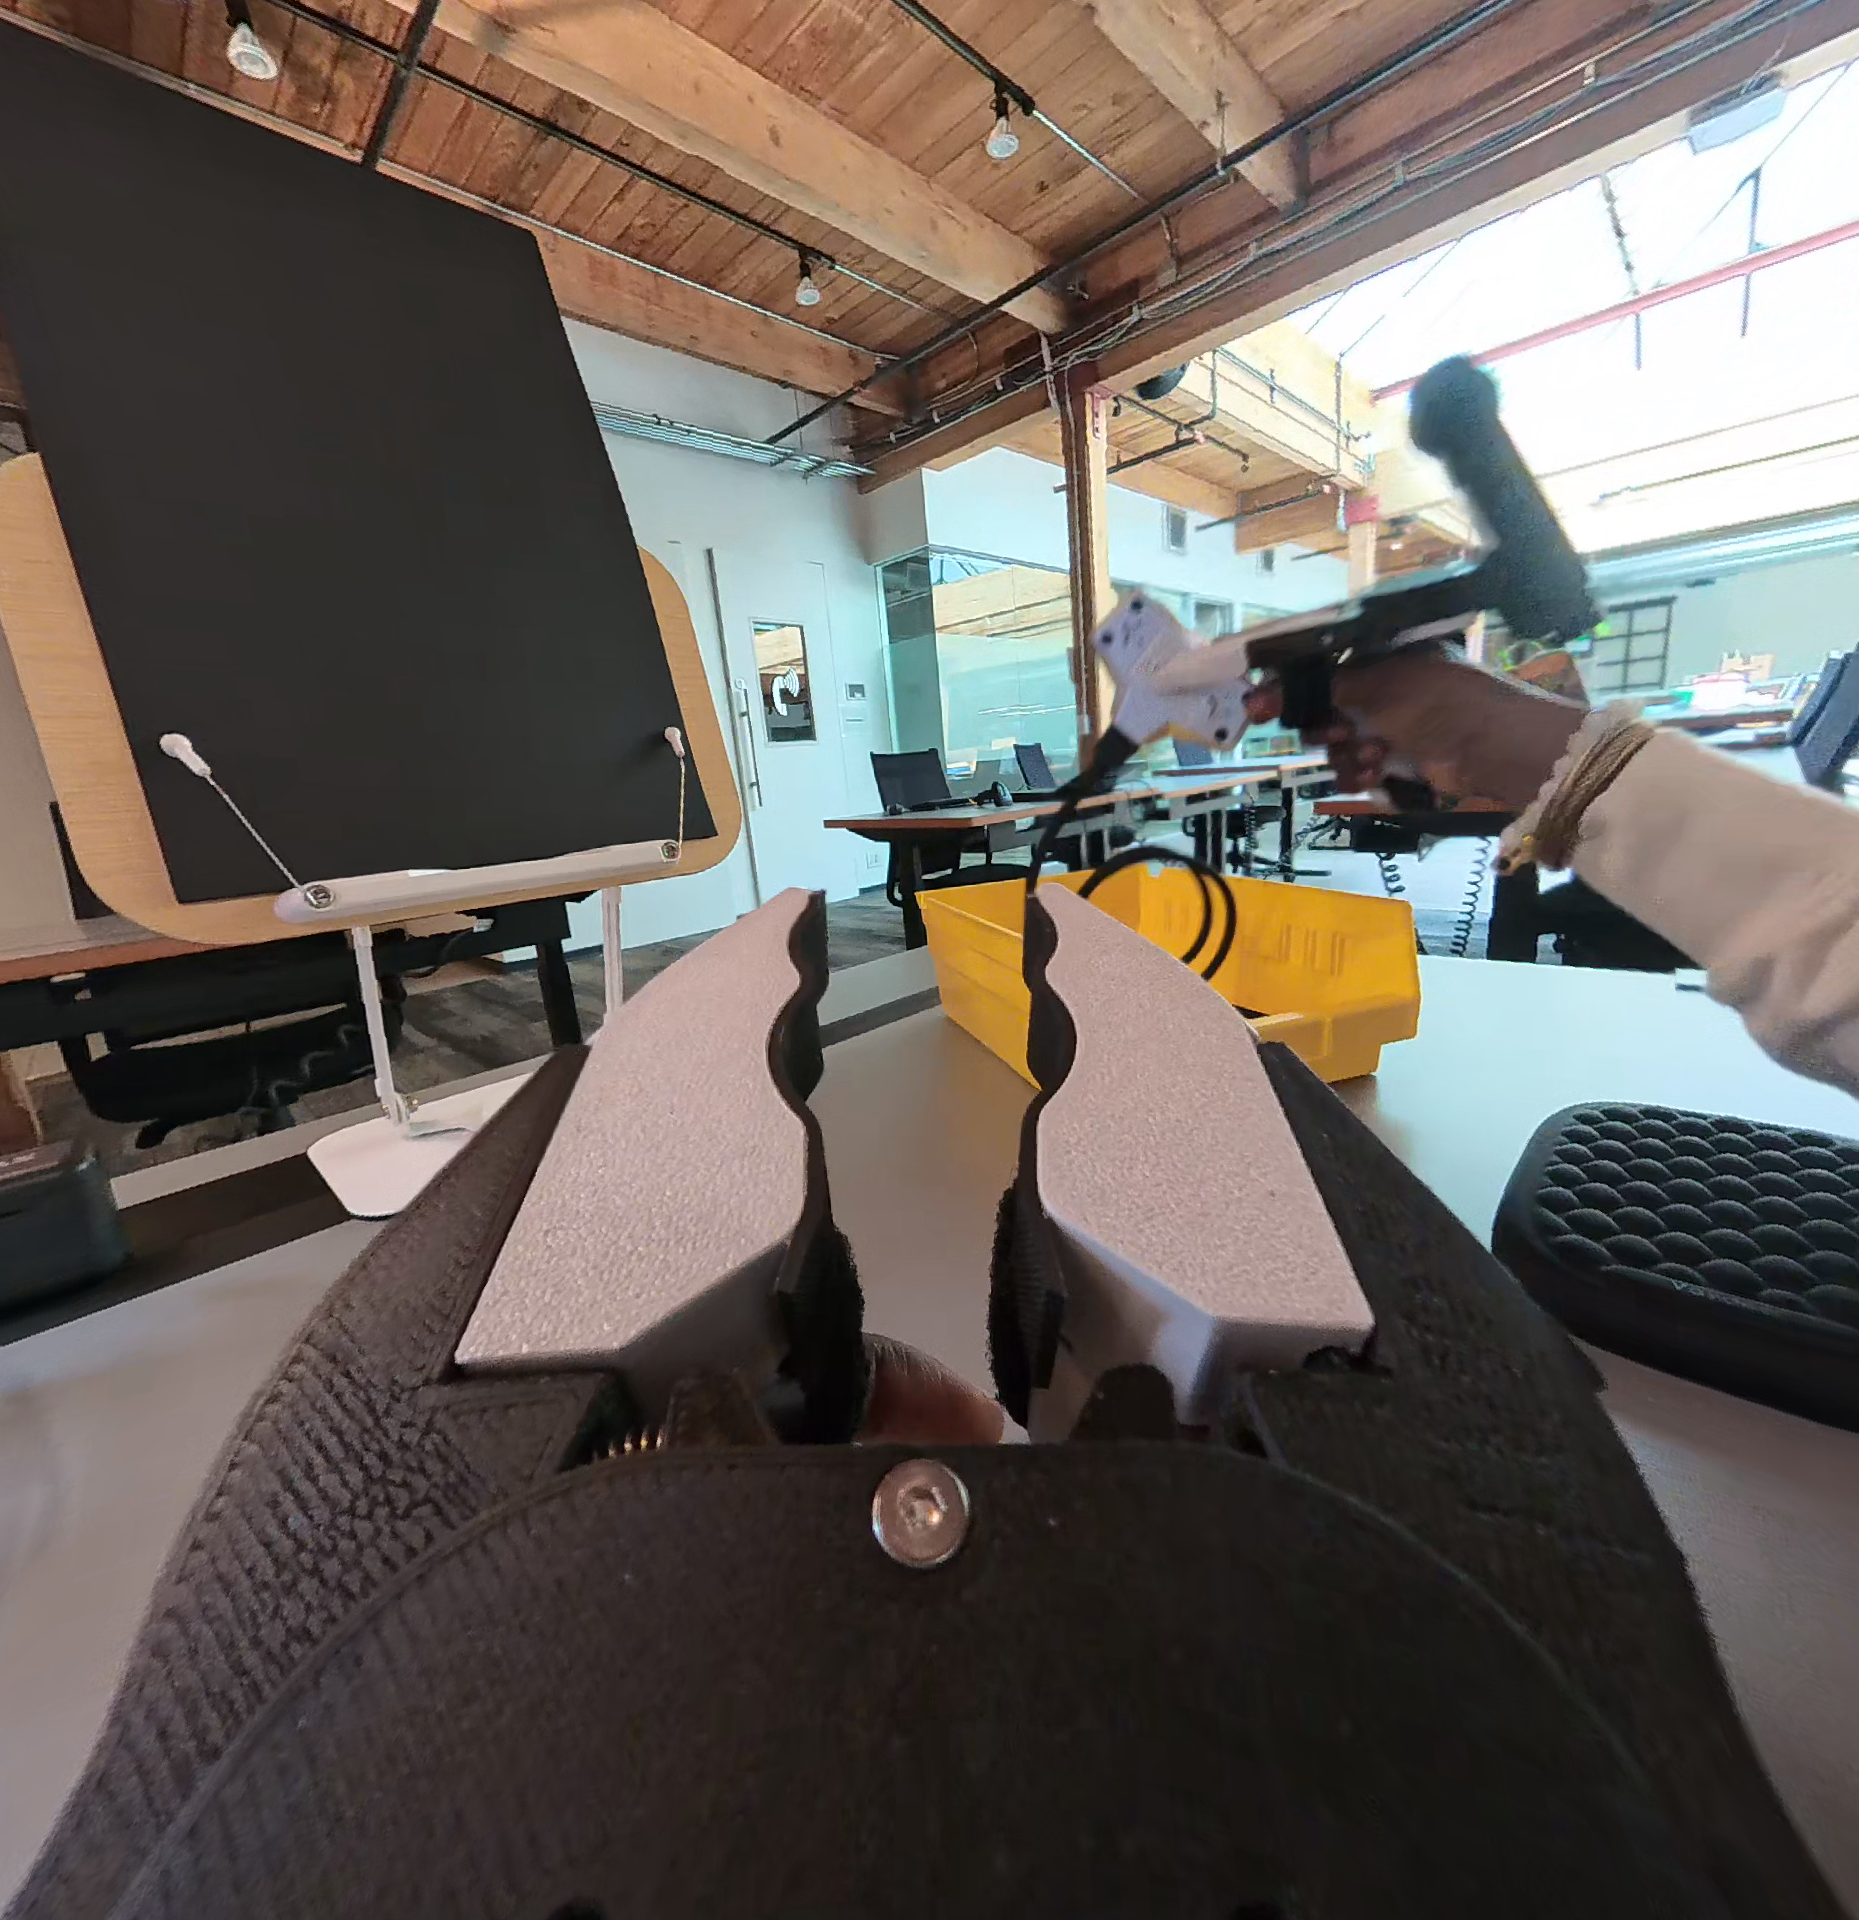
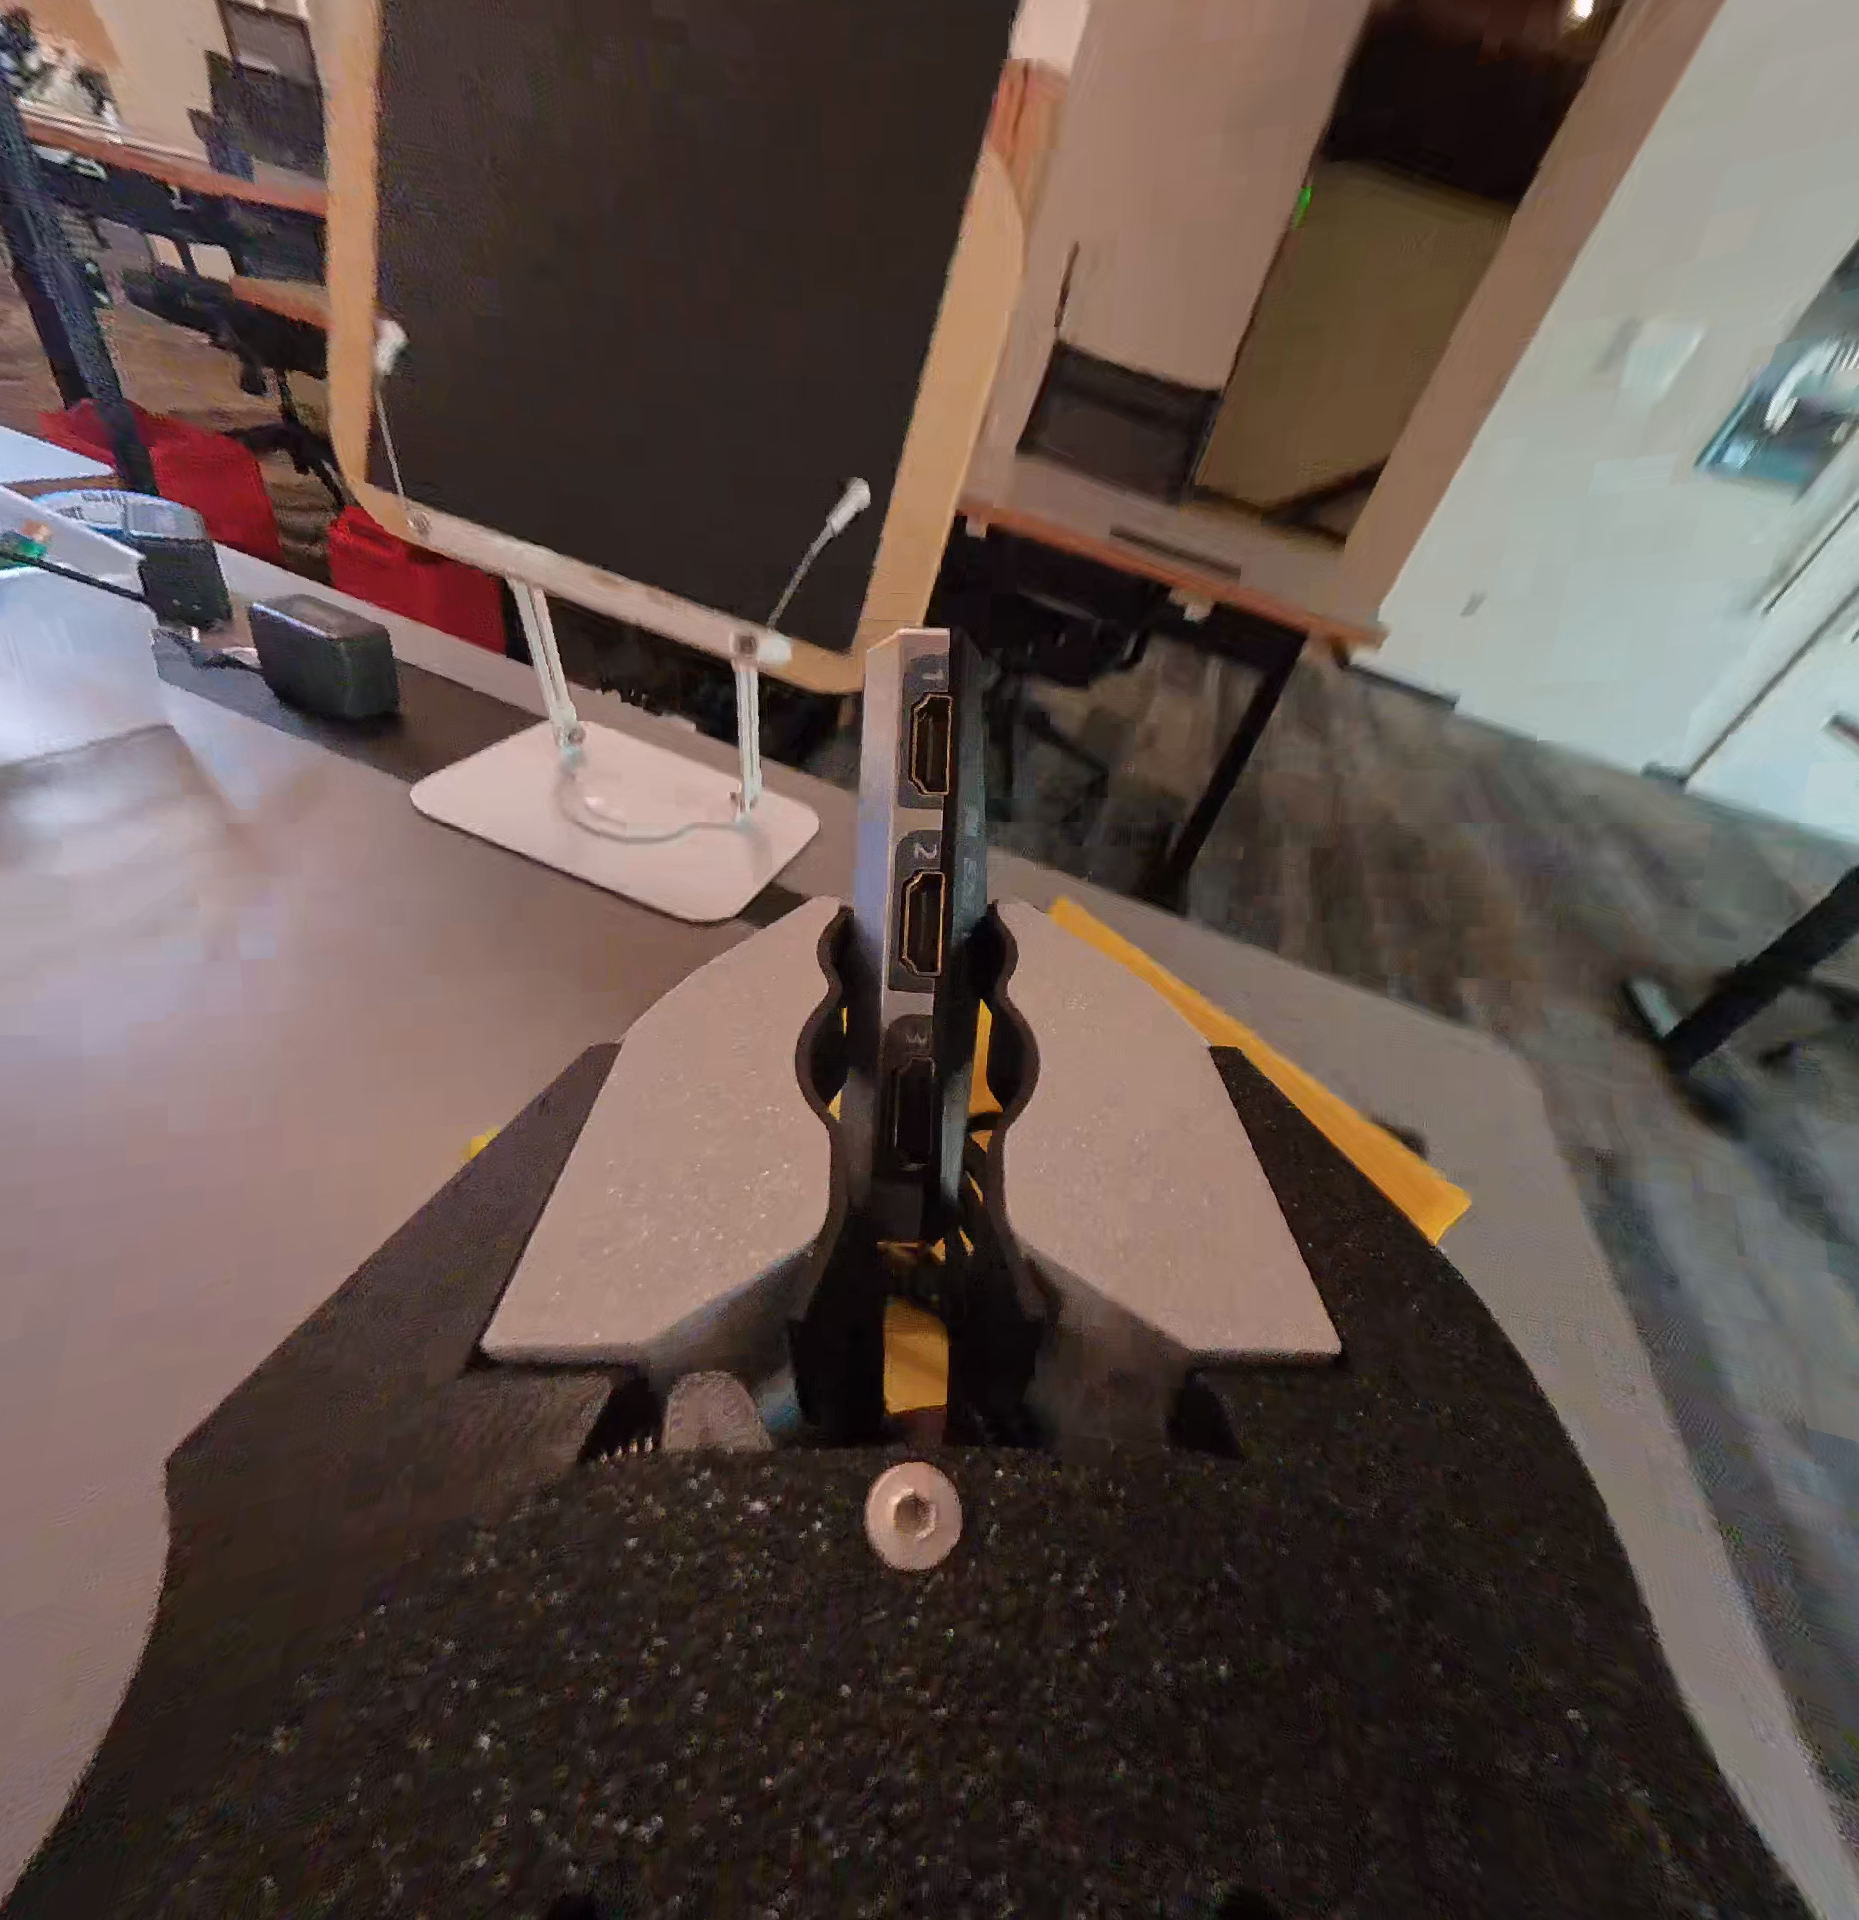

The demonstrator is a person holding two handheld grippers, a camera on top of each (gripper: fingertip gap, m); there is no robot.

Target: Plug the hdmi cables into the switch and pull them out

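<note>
My left gripper (image 1: pixel 925 966) is open and empty, held low over the grey table (image 1: pixel 1527 1039). My right gripper (image 2: pixel 920 935) is shut on a silver HDMI switch (image 2: pixel 909 790) and holds it upright in the air, several ports facing the camera. No plug shows in the ports. In the left wrist view the right gripper (image 1: pixel 1257 681), held by a hand, carries the switch (image 1: pixel 1164 675) above a yellow bin (image 1: pixel 1299 977). A black cable (image 1: pixel 1205 914) hangs from the switch and loops into the bin.
A book stand with a black board (image 1: pixel 312 520) stands at the table's far left on a white base (image 2: pixel 613 821). A black textured pad (image 1: pixel 1714 1236) lies at the right. Black power adapters (image 2: pixel 322 655) sit at the far left. The yellow bin (image 2: pixel 1268 1070) is under my right gripper.
</note>
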